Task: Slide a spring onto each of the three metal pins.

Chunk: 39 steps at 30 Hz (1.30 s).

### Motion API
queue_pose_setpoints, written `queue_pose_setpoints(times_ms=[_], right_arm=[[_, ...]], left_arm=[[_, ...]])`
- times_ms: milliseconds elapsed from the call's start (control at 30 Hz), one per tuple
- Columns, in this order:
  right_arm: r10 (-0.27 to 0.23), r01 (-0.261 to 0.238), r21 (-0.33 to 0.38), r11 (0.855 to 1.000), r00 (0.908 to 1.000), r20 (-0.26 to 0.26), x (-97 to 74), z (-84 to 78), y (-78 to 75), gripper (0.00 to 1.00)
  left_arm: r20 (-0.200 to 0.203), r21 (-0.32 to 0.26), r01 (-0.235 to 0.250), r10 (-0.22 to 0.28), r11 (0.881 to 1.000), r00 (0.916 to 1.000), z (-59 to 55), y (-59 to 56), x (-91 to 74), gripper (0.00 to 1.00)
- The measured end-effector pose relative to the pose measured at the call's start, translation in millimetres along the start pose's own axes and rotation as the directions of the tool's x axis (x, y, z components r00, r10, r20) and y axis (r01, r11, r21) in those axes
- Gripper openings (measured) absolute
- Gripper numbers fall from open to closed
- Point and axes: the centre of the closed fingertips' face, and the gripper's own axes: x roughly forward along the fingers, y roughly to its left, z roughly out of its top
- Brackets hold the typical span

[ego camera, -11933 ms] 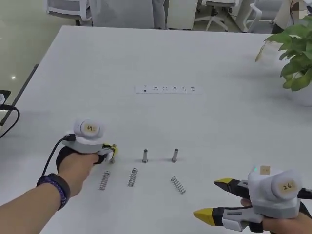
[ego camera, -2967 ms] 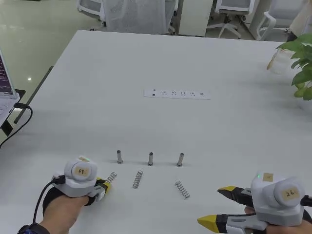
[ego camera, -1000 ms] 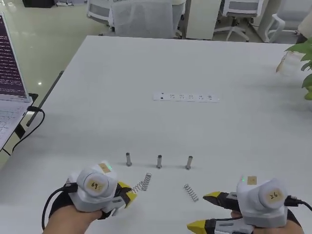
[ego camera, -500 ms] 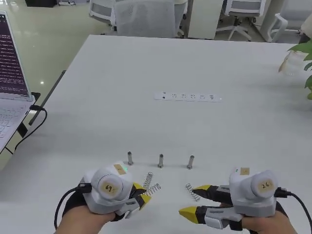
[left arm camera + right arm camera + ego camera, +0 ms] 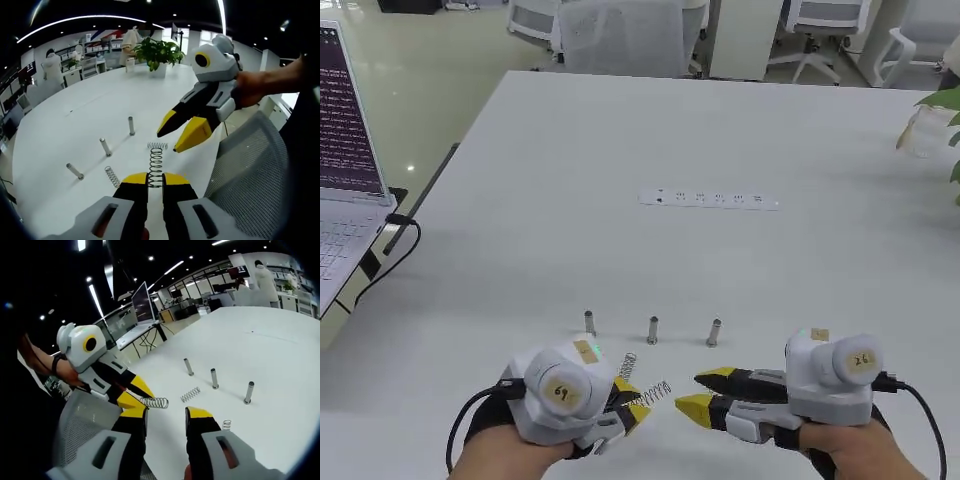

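Left gripper [image 5: 155, 179] is clamped tight on one end of a spring [image 5: 156, 161], held in the air on the near side of the three pins [image 5: 653, 329]. Right gripper [image 5: 698, 392] is part-open and holds nothing, its tips just beside that spring's free end. A second spring [image 5: 627, 366] lies just before the pins.

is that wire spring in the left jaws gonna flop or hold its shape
The thin coiled metal spring juts unsupported from the left gripper without sagging: probably stiff enough. Its open coils likely squash if squeezed lengthwise.
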Motion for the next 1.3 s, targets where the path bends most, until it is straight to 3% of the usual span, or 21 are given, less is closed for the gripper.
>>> queue_pose_setpoints(times_ms=[233, 433, 733, 1300], right_arm=[[0.062, -0.061, 0.009, 0.998, 0.9975, -0.035, 5.3, -5.9, 9.9, 0.26], [0.083, -0.082, 0.030, 0.996, 0.9959, -0.036, 6.9, -7.5, 11.1, 0.25], [0.093, -0.092, 0.031, 0.995, 0.9950, -0.036, 6.0, -7.3, 14.4, 0.16], [0.113, -0.112, 0.051, 0.992, 0.9934, -0.020, 0.8, -3.8, 16.0, 0.12]], left_arm=[[0.009, 0.025, 0.017, -0.017, 1.000, 0.9998, 5.6, -9.4, 2.1, 0.02], [0.009, 0.055, 0.028, -0.029, 0.998, 0.9995, 8.5, -14.2, 2.0, 0.02], [-0.001, 0.096, 0.034, -0.034, 0.995, 0.9994, 10.0, -15.2, 1.5, 0.02], [-0.012, 0.156, 0.045, -0.044, 0.987, 0.9990, 10.2, -17.4, 3.1, 0.02]])
